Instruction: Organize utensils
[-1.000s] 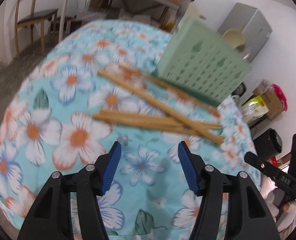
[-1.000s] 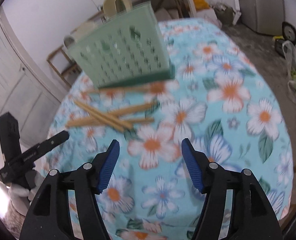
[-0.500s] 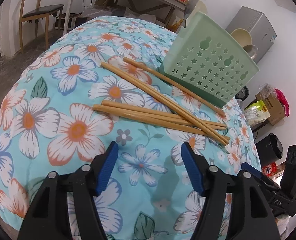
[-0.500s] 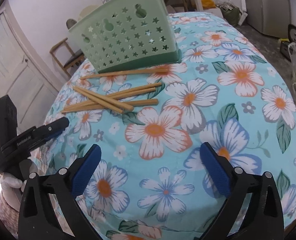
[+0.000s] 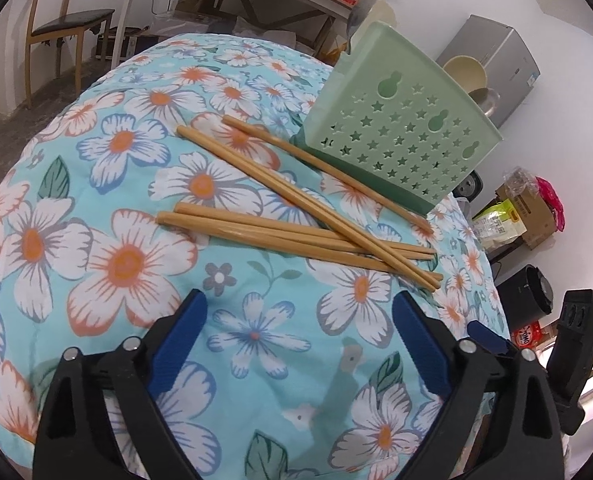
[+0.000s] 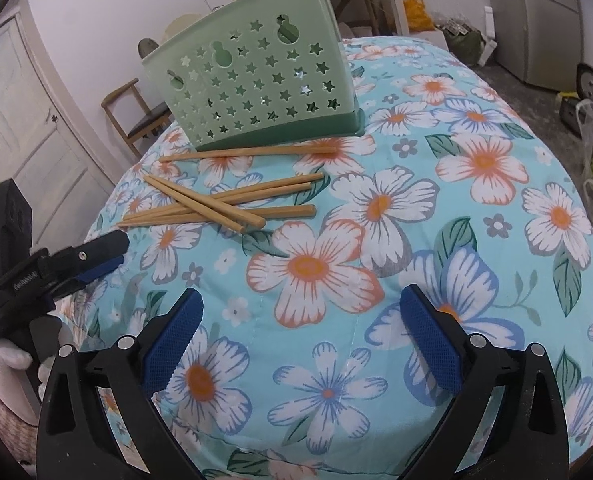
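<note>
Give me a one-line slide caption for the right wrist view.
Open right gripper hovers over floral tablecloth, facing loose wooden chopsticks lying before a green star-perforated utensil basket.

- Chopsticks [image 5: 296, 220]: six wooden, loose on the cloth; five crossed in a pile, one apart by the holder.
- Holder [image 5: 400, 140]: one, green, far side.
- Grippers: two, left [image 5: 300, 336] and right [image 6: 302, 334].
- Chair [image 5: 64, 28]: one, far left.
- Cloth [image 5: 96, 184]: one, floral.
</note>
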The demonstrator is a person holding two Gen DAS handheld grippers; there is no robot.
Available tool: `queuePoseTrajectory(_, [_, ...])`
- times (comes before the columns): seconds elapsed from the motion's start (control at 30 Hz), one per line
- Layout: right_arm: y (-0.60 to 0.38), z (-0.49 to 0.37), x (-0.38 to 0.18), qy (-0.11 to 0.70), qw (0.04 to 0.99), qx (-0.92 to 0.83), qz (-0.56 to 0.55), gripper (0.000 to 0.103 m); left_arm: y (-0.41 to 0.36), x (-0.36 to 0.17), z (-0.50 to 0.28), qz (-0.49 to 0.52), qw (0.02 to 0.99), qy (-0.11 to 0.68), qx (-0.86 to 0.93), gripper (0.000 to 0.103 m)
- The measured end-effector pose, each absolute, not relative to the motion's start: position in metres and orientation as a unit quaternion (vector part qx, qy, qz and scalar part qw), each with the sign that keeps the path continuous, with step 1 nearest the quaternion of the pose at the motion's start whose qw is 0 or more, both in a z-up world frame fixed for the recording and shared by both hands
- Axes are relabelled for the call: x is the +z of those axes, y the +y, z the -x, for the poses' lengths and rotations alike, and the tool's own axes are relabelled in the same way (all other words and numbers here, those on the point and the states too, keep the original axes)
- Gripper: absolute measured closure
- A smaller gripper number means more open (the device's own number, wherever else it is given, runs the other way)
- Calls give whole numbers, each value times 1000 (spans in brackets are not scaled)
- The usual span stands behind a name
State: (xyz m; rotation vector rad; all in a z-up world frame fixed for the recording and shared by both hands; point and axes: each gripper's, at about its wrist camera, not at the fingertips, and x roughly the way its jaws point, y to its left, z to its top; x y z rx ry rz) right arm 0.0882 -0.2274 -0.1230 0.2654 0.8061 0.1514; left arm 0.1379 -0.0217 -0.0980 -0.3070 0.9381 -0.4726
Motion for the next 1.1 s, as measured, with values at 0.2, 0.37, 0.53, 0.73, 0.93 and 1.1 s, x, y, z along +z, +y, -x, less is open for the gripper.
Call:
queuePoseTrajectory(0.2, [-224,-91,-124,392,911,68,-106,8,-19,-98,-140,166,850,442,-231,6])
queuePoseTrajectory(0.37, [-226,-93,-125,393,911,69,-106,8,-16,-99,-141,180,849,440,-232,6])
queuePoseTrajectory(0.53, [-227,-94,-125,392,911,74,-107,8,-15,-99,-140,185,850,435,-232,6])
queuePoseTrajectory(0.73, [-224,-94,-124,396,911,72,-93,8,-13,-100,-141,195,848,435,-231,6])
queuePoseTrajectory(0.93, [-226,-95,-124,400,908,76,-105,8,-12,-100,-142,204,846,436,-229,6])
queuePoseTrajectory(1.1, [-227,-96,-123,402,905,79,-111,8,-13,-100,-143,208,846,435,-227,6])
